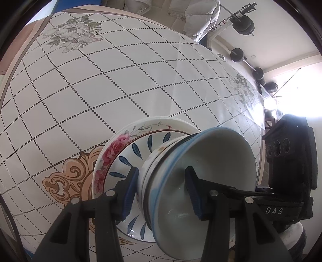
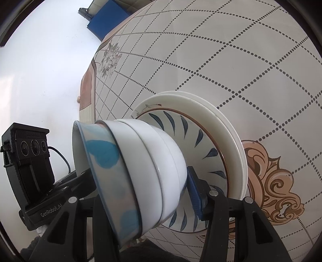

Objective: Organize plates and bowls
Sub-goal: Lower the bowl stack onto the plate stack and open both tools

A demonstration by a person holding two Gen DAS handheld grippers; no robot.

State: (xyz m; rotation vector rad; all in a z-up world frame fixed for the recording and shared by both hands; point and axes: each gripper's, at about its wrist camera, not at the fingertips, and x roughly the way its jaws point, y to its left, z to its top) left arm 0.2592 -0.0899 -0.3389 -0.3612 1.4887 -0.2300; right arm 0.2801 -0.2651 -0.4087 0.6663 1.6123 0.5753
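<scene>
A stack of nested bowls [image 1: 211, 161] stands on a pile of plates. The top bowl is white inside with blue patches outside [image 2: 104, 153]; the ones under it are white. My left gripper [image 1: 162, 171] is shut on the stack's wall, one blue pad [image 1: 130, 189] outside and one inside the top bowl. My right gripper [image 2: 140, 177] clamps the opposite side; only its outer pad [image 2: 194, 191] shows. The lowest bowl appears to rest on the blue-leaf plate [image 2: 203, 145], which lies on a rose-patterned plate [image 1: 116, 145] and white plates [image 2: 221, 125].
The table wears a white cloth with a dotted grid [image 1: 100, 84] and a tan ornament [image 2: 277, 191] beside the plates. A person in a white jacket [image 1: 193, 18] stands at the far side. Barbells [image 1: 239, 54] lie on the floor past the table's edge.
</scene>
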